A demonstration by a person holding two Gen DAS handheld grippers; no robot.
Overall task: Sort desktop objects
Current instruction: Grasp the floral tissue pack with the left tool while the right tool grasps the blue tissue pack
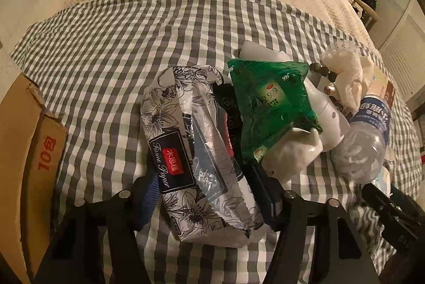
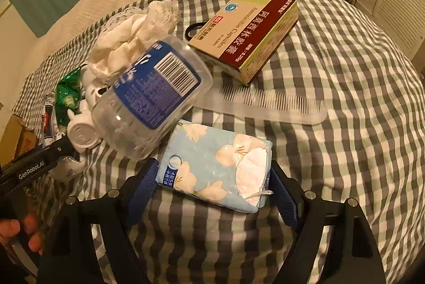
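Note:
My left gripper (image 1: 205,193) has its jaws around a black-and-white flowered tissue paper pack (image 1: 196,151) lying on the checked cloth (image 1: 119,45); the fingers (image 1: 148,199) touch its sides. My right gripper (image 2: 215,185) has its jaws around a light blue flowered tissue pack (image 2: 215,164), pads (image 2: 144,183) against both sides. Both packs rest on the cloth. The left gripper's body shows at the left of the right wrist view (image 2: 32,167).
A green sachet bag (image 1: 268,103), white cup (image 1: 294,151), clear water bottle (image 2: 151,95), crumpled white tissue (image 2: 132,39), medicine box (image 2: 247,34), clear comb (image 2: 268,106) and black hair tie (image 2: 195,28) lie around. A cardboard box (image 1: 29,151) stands at the left.

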